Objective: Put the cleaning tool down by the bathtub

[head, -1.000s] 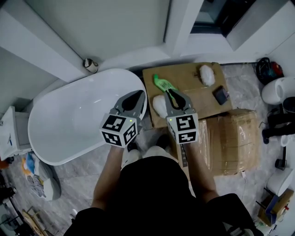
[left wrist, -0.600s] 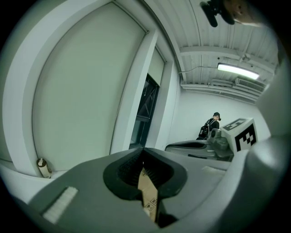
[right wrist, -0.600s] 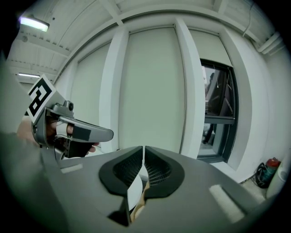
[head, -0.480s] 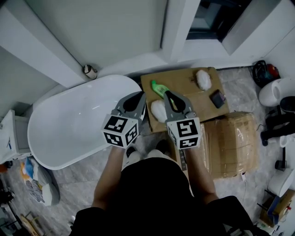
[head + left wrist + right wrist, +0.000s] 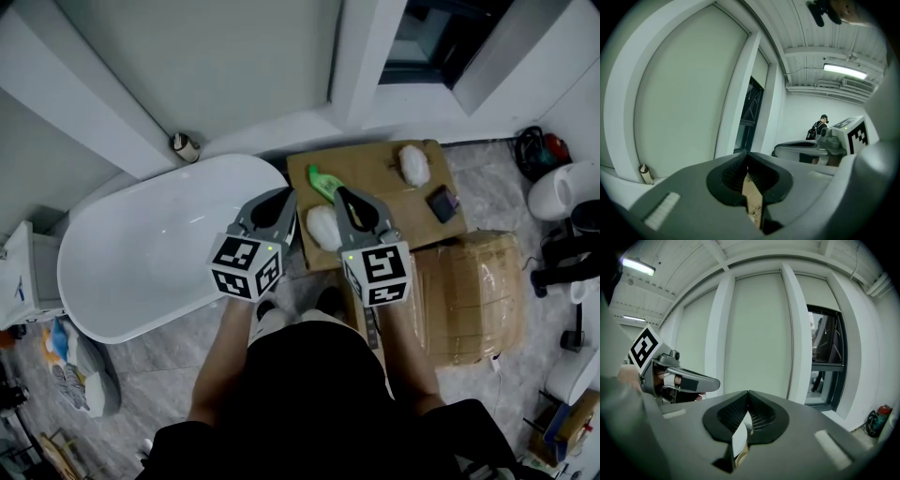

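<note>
— How do the two tongs stand?

— The left gripper (image 5: pixel 281 195) and the right gripper (image 5: pixel 342 193) are each closed tip to tip with nothing between the jaws. They are held side by side, pointing at the wall.

— And the cleaning tool?

— The green cleaning tool (image 5: pixel 324 180) lies free on the cardboard sheet (image 5: pixel 375 183), just beside the end of the white bathtub (image 5: pixel 141 272). A white fluffy pad (image 5: pixel 323 226) sits on the sheet between the grippers. A brown cardboard box (image 5: pixel 469 291) stands to the right.
</note>
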